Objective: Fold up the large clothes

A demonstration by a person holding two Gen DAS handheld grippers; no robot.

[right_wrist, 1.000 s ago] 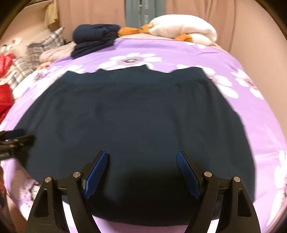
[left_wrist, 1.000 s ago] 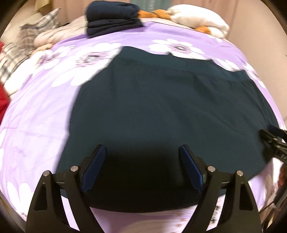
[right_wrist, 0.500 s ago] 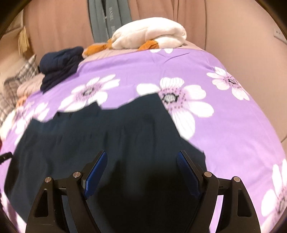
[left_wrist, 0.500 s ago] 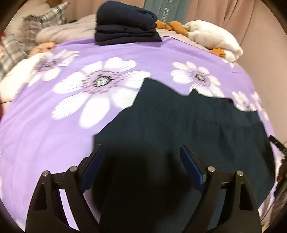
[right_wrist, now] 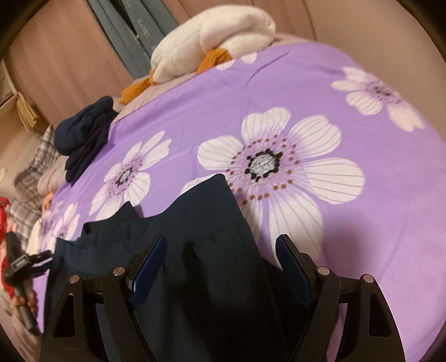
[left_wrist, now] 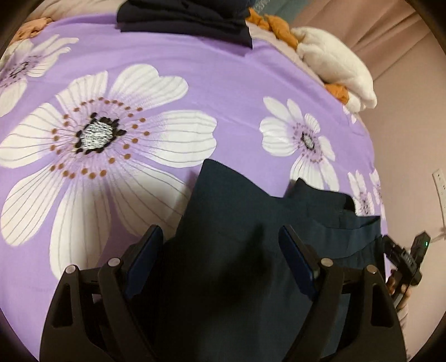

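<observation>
We see 1 dark teal knit garment (left_wrist: 237,250), smooth fabric w/ a ribbed band, lying on the purple bedspread w/ big white printed flowers (left_wrist: 223,92). It covers the near part of the bed; 2 pointed corners of it reach toward the middle.

Left gripper (left_wrist: 223,264): 2 black fingers w/ blue pads (left_wrist: 145,259), spread wide over the garment's left side, nothing between them. Right gripper (right_wrist: 220,267): same build, also spread wide, nothing clamped, over the garment's right side.

At the far edge of the bed: 1 stack of folded navy clothes (left_wrist: 184,16), 1 white fluffy plush w/ orange parts (right_wrist: 211,39). Plaid fabric (right_wrist: 30,178) sits at the far left corner in the right view.
</observation>
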